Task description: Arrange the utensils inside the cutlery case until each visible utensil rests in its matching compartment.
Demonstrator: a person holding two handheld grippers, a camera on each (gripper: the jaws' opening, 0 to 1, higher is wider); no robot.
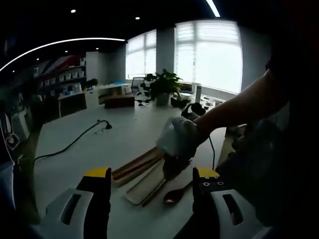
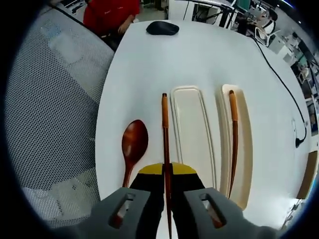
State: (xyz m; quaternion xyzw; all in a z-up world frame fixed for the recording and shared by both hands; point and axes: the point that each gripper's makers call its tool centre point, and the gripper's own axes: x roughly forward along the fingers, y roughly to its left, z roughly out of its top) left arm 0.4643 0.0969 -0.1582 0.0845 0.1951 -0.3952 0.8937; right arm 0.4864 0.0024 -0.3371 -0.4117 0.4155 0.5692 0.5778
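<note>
In the right gripper view my right gripper (image 2: pixel 167 170) is shut on a brown chopstick (image 2: pixel 165 124) that runs forward along the white table. A wooden spoon (image 2: pixel 133 143) lies just left of it. To its right are two cream case trays: one (image 2: pixel 192 134) bare, the other (image 2: pixel 244 149) holding a second chopstick (image 2: pixel 233 139). In the left gripper view my left gripper (image 1: pixel 152 174) hangs open above the table with nothing between its jaws. Ahead of it lie the cream tray (image 1: pixel 142 185) and the spoon (image 1: pixel 174 195). A gloved hand (image 1: pixel 178 135) holds the right gripper (image 1: pixel 172 167) over them.
A black mouse (image 2: pixel 162 28) lies at the far end of the table, near a person in red (image 2: pixel 112 11). A mesh chair (image 2: pixel 55 99) stands along the table's left edge. A black cable (image 1: pixel 75 142) crosses the table, brown wooden strips (image 1: pixel 137 165) lie beside the tray, and a potted plant (image 1: pixel 162 84) stands behind.
</note>
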